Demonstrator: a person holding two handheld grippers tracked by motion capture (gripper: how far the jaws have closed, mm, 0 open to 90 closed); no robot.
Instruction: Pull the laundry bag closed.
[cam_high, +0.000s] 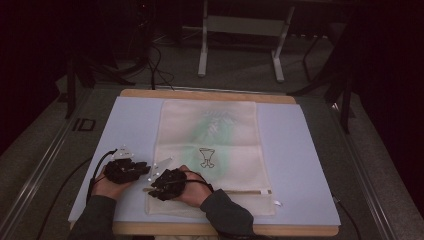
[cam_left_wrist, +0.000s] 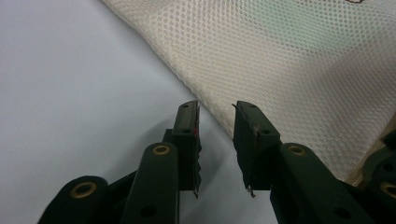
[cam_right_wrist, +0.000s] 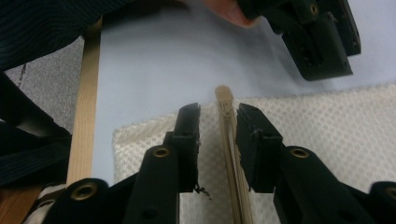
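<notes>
Bag (cam_high: 210, 150): cream mesh, laid flat on the mat, long side running away from the person; a small cup outline is printed near its middle, with a faint green tint seen above it.
Zip (cam_right_wrist: 229, 140): a tan strip across the bag's near end; its end is seen just past the bag's left edge in the right gripper view.
Mat (cam_high: 130, 125): pale blue, spread under the bag over a wooden table (cam_high: 210, 95).
Left gripper (cam_left_wrist: 216, 114): held just left of the bag's near left edge, over bare mat; jaws are parted with nothing between them, tips close to the mesh edge.
Right gripper (cam_right_wrist: 217, 114): set over the bag's near left corner; jaws are parted, one on each side of the zip, not yet closed on it.
Contact: whether the right jaws touch the zip cannot be told.
Hands: both are seen at the bag's near left, close together.
</notes>
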